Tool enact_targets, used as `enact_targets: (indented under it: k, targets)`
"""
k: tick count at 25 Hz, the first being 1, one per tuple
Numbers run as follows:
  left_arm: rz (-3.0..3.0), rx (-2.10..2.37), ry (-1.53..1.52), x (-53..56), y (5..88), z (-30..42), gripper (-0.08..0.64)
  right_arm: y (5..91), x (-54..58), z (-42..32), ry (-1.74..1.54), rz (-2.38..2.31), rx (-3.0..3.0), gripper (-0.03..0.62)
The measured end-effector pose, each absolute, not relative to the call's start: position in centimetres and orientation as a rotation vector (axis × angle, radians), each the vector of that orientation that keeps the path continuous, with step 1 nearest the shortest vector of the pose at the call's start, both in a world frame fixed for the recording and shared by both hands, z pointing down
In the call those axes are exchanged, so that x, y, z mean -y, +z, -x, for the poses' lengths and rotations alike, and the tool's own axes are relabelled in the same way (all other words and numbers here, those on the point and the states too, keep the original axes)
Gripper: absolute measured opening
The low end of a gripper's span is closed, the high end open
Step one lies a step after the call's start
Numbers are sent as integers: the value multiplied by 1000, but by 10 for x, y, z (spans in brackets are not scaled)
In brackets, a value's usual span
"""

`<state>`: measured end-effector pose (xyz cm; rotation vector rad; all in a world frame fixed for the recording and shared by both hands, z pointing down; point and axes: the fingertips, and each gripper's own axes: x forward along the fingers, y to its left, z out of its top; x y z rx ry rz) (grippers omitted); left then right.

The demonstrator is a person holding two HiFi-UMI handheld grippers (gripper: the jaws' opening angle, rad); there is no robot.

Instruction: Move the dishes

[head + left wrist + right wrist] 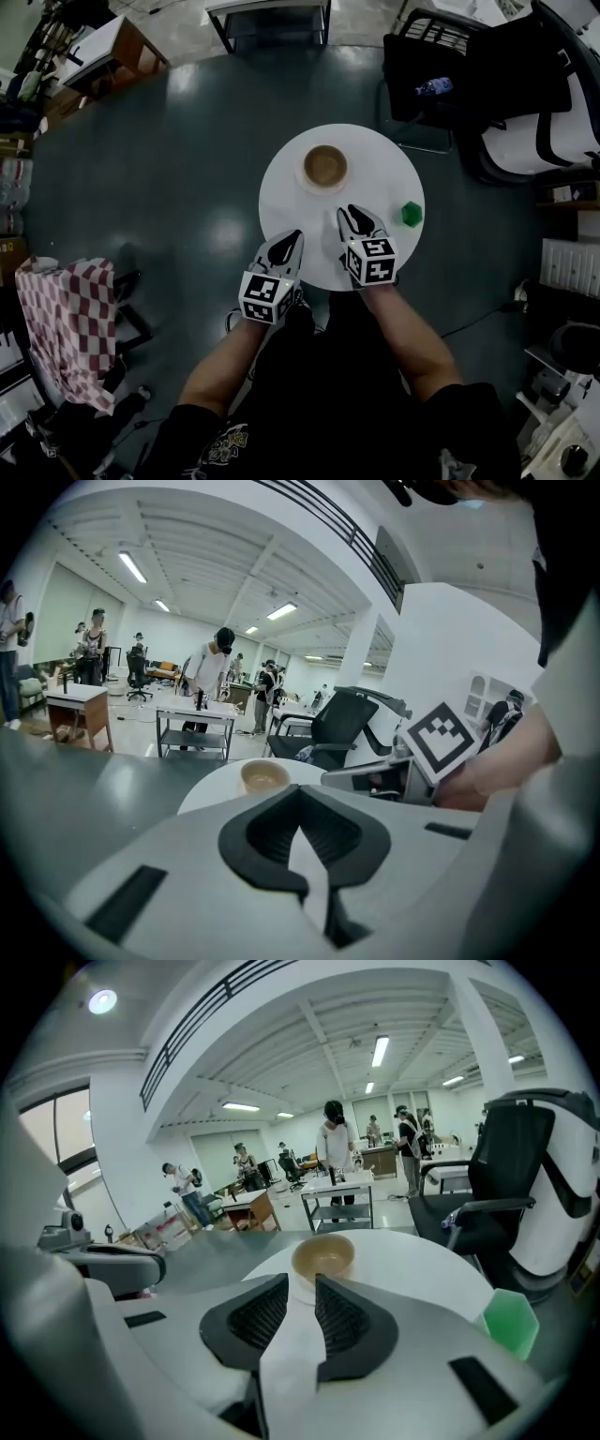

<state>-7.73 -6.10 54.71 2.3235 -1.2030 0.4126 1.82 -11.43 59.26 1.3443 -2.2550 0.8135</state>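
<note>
Head view shows a brown bowl (325,166) mid-counter (375,159), with a green cup (411,214) near the right edge. At the near edge, the left gripper (294,236) has its jaws closed and empty. The right gripper (349,215) has its jaws slightly apart with nothing between them.

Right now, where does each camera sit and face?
Head view: on the person's head, facing down at the white table; forearms, left gripper, right gripper show.
Left gripper view: on the left gripper, facing along its shut jaws toward the bowl.
Right gripper view: on the right gripper, likewise; jaws slightly apart.
All share the bowl.

Green object (411,214) on round white table (375,159)
</note>
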Motion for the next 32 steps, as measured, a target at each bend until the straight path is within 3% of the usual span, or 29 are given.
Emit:
enact_targets:
  k: [16,27,32]
  targets:
    - [-2197,1263,425,93,579,70,5,670,204,-37,1557,-1554,1953,103]
    - [-2146,1291,429,101,588,74,5,701,221,-37,1724,-1588,1766,98]
    - [-2147,1289,432,102,586,74,5,699,226,-40,1696,-1597,1759,43]
